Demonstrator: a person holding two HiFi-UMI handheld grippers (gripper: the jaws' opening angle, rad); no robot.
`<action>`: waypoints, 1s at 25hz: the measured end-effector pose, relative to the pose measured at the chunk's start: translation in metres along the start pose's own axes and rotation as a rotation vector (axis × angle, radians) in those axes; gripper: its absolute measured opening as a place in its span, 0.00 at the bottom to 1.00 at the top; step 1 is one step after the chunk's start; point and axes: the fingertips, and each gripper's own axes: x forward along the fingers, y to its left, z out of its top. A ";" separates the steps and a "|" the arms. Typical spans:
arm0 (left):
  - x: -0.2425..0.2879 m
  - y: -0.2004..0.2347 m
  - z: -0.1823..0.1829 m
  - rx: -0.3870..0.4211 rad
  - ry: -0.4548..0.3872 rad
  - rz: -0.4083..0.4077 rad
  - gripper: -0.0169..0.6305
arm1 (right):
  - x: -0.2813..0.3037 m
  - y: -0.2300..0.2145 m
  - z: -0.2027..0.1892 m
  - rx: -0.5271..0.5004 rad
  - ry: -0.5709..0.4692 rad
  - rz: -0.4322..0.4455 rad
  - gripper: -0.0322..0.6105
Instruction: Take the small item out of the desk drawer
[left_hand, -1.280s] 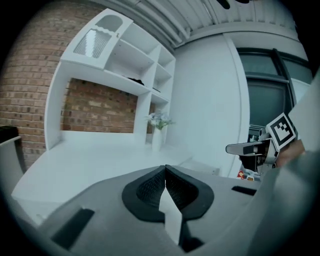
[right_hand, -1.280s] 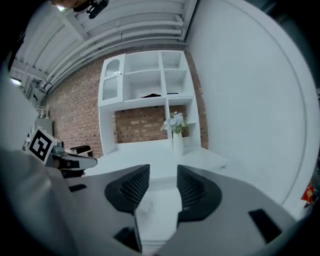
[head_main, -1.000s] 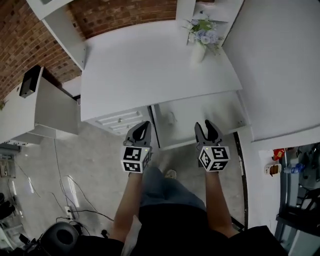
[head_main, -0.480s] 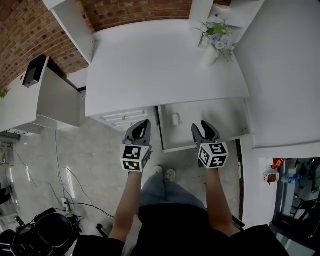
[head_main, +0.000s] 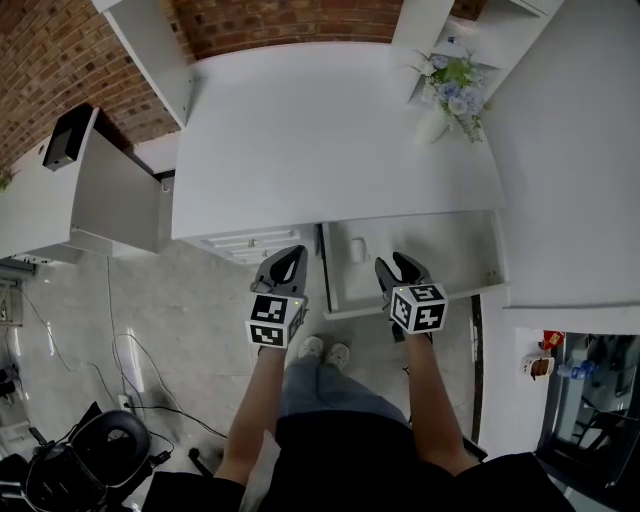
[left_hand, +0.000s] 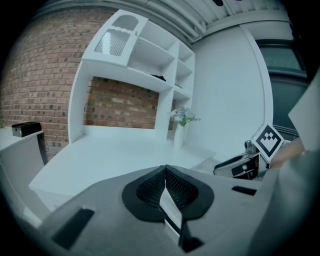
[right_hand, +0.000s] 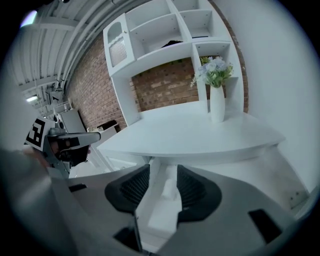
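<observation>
Small item (head_main: 357, 250) lies in the pulled-out drawer (head_main: 455, 250), at eleven o'clock from the right gripper (head_main: 399, 268), jaws apart (left gripper (head_main: 284, 262) pinched together, empty); a misaimed reach could knock it deeper.

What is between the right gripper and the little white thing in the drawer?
Only bare drawer floor. In the right gripper view, the right gripper's open jaws frame the small white item, with nothing in front of it.

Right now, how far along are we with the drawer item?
Done: the drawer is open. In hand: the right gripper, jaws apart and empty, is at the drawer's front, lined up on the item. Left to do: grip it and lift it out. The left gripper is shut and empty.
</observation>
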 end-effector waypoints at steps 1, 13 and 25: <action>0.003 0.000 -0.002 -0.006 0.004 -0.005 0.04 | 0.006 0.001 -0.003 -0.001 0.024 0.007 0.29; 0.028 -0.003 -0.027 -0.056 0.061 -0.019 0.04 | 0.087 0.002 -0.046 0.037 0.334 0.107 0.37; 0.027 0.002 -0.054 -0.061 0.120 -0.014 0.04 | 0.137 -0.019 -0.097 0.093 0.546 -0.016 0.41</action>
